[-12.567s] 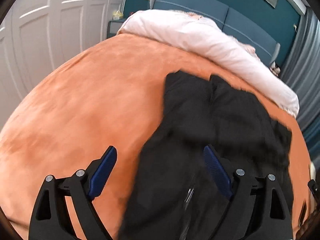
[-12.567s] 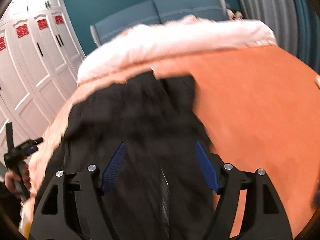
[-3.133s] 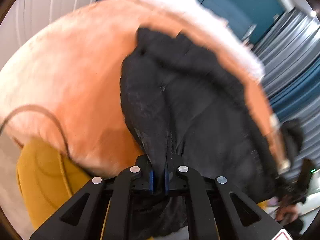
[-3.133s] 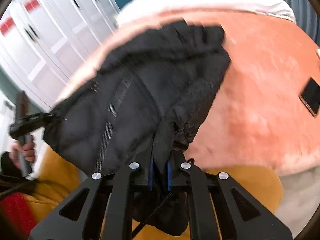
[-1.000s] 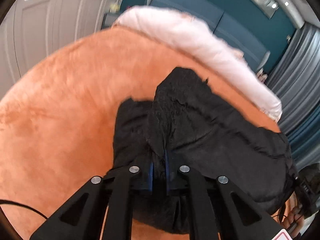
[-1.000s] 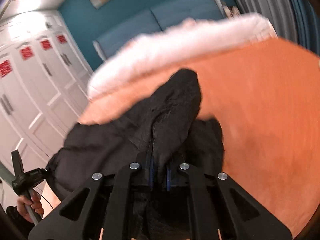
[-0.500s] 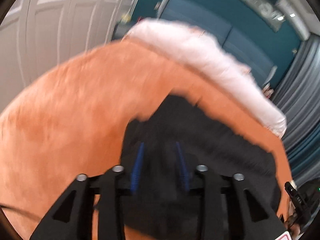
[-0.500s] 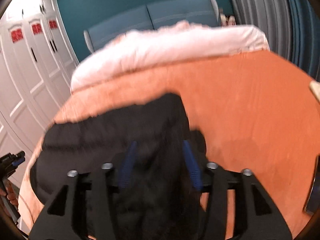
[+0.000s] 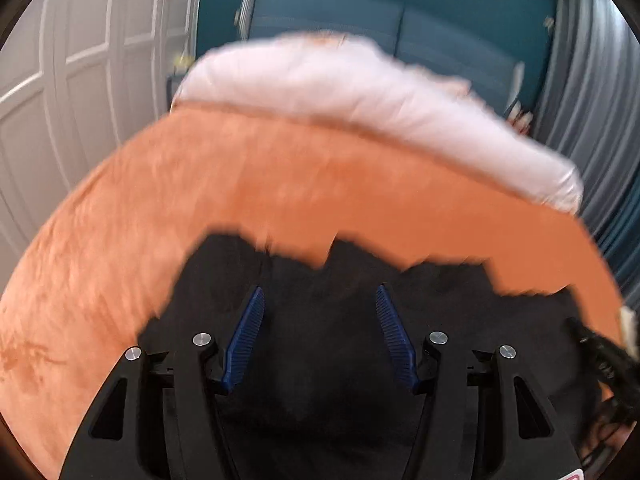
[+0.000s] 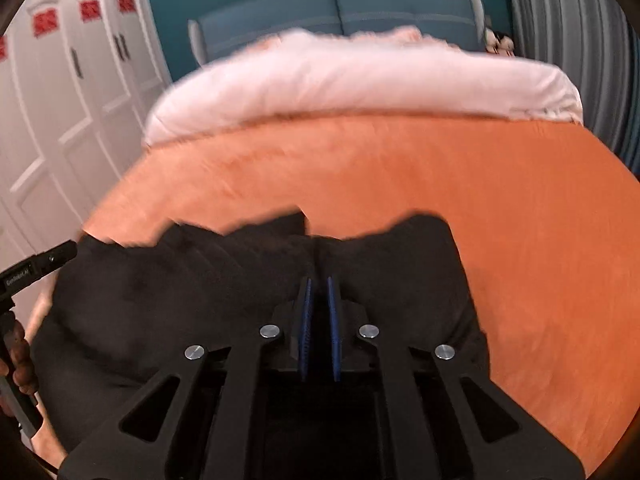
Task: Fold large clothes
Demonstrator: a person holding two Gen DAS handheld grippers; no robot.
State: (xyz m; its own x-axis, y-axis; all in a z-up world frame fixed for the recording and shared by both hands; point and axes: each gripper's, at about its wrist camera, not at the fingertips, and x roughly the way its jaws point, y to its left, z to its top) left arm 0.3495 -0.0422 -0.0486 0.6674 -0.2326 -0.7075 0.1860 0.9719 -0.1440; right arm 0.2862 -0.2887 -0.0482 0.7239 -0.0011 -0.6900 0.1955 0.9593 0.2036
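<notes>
The black padded garment (image 9: 460,300) lies bunched and folded on the orange bedspread (image 9: 280,184), blurred by motion. My left gripper (image 9: 320,289) hovers over its near part. Its jaws are opening, and the cloth lies below the blue pads, not pinched. In the right wrist view the same garment (image 10: 200,280) spreads to the left. My right gripper (image 10: 318,279) is over it with its pads nearly together and no cloth visible between them. A hand (image 10: 16,360) holds the left gripper's body (image 10: 36,268) at the far left edge.
A pale pink duvet (image 9: 360,92) is heaped across the head of the bed, in front of a blue headboard (image 10: 340,4). White wardrobe doors (image 10: 60,100) stand to the left. Grey curtains (image 9: 592,80) hang on the right. Bare orange bedspread (image 10: 520,240) stretches right of the garment.
Both grippers held a raised fold of the garment a second ago. Both let go and drew back. The left jaws stand apart, and the right jaws opened and then shut again.
</notes>
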